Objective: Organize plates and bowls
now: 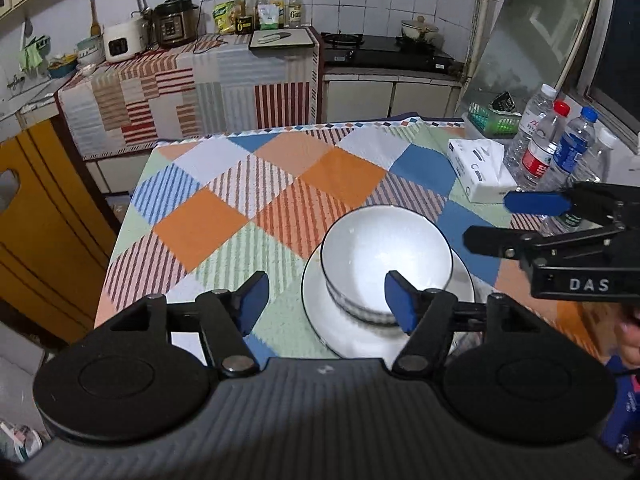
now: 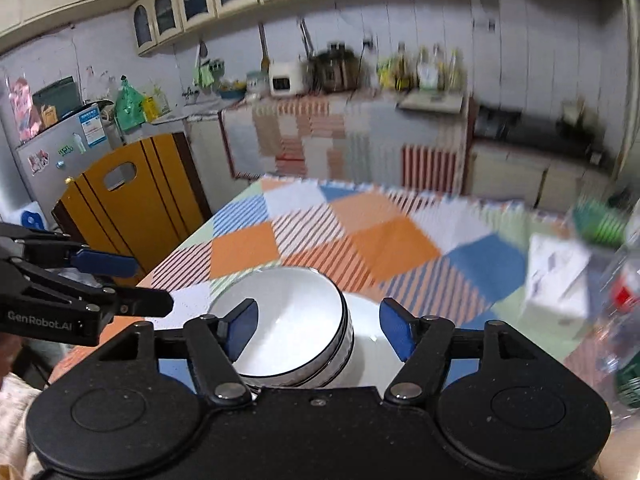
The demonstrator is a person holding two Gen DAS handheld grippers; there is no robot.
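A white bowl (image 1: 380, 252) with a dark rim and striped side stands on a white plate (image 1: 344, 332) near the front of the table. It also shows in the right wrist view (image 2: 292, 320), on the plate (image 2: 372, 356). My left gripper (image 1: 326, 302) is open and empty, just left of and above the stack. My right gripper (image 2: 316, 330) is open and empty over the bowl; it enters the left wrist view from the right (image 1: 496, 222). The left gripper shows at the left edge of the right wrist view (image 2: 132, 284).
The table has a checked cloth (image 1: 224, 220). A tissue box (image 1: 478, 170), several water bottles (image 1: 540, 148) and a green basket (image 1: 488, 120) stand at its right edge. A yellow folding chair (image 1: 36, 232) is to the left. Kitchen counters lie beyond.
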